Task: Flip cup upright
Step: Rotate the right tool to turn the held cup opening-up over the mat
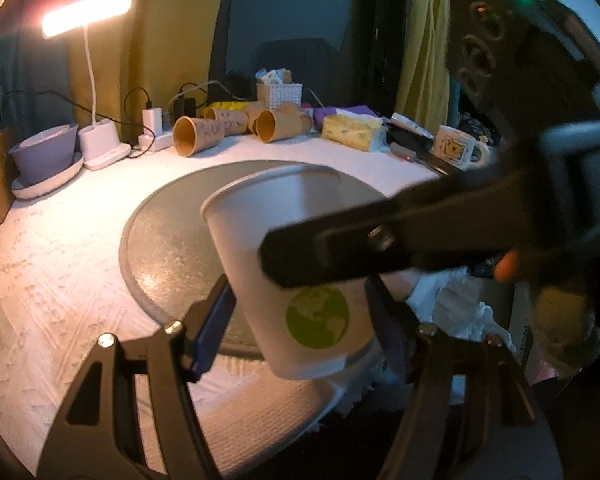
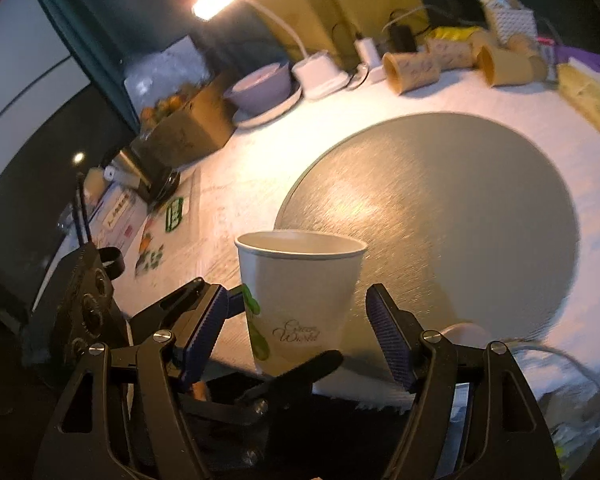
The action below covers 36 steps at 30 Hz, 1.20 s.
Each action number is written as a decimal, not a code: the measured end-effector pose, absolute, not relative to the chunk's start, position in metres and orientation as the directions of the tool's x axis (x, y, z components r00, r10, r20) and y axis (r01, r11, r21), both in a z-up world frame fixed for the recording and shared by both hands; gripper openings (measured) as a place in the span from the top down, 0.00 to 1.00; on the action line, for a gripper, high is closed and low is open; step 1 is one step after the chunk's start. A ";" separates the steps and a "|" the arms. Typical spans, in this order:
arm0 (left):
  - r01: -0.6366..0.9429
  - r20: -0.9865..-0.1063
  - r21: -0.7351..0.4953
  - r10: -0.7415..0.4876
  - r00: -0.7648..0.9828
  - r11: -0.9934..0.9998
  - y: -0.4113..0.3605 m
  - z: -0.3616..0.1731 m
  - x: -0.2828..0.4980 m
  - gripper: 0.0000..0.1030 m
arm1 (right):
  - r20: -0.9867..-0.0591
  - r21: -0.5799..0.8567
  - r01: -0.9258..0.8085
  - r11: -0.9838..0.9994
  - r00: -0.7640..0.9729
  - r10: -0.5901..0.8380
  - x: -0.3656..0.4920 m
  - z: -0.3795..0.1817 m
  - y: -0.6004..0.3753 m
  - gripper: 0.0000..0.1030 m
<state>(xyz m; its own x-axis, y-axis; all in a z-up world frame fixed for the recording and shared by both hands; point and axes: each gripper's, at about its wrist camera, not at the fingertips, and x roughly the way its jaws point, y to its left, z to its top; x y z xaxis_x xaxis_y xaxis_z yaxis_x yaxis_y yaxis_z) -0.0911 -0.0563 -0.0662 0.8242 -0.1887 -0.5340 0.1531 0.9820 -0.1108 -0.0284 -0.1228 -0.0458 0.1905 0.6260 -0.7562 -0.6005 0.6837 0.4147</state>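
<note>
A white paper cup (image 1: 284, 264) with a green globe logo is held mouth up, slightly tilted, above the near edge of a round grey mat (image 1: 172, 248). My left gripper (image 1: 300, 316) has its blue-padded fingers against both sides of the cup's lower half. In the right wrist view the cup (image 2: 300, 300) stands upright between the spread fingers of my right gripper (image 2: 296, 336), and neither pad touches it. A right finger (image 1: 360, 240) crosses in front of the cup in the left wrist view. The left gripper's fingers (image 2: 296, 376) show at the cup's base.
Brown paper cups (image 1: 198, 134) lie on their sides at the back of the white tablecloth. A lit desk lamp (image 1: 86, 14), a lilac bowl on a plate (image 1: 44, 156), a tissue pack (image 1: 352, 130), a printed mug (image 1: 458, 148) and a cardboard box (image 2: 188, 124) ring the mat.
</note>
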 end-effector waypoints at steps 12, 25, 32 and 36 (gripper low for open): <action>0.195 -0.516 -0.109 -0.223 0.827 0.975 -0.056 -0.070 -0.095 0.35 | -0.762 0.474 -0.559 0.680 0.128 0.635 -0.014 -0.058 -0.113 0.28; 0.202 -0.512 -0.103 -0.226 0.829 0.974 -0.056 -0.071 -0.096 0.35 | -0.749 0.514 -0.557 0.652 0.079 0.658 -0.009 -0.062 -0.111 0.31; 0.190 -0.526 -0.107 -0.217 0.822 0.976 -0.055 -0.070 -0.091 0.31 | -0.752 0.509 -0.565 0.649 0.075 0.655 -0.008 -0.063 -0.109 0.32; 0.167 -0.534 -0.136 -0.214 0.818 0.977 -0.049 -0.069 -0.088 0.20 | -0.754 0.510 -0.565 0.649 0.071 0.654 -0.006 -0.063 -0.108 0.33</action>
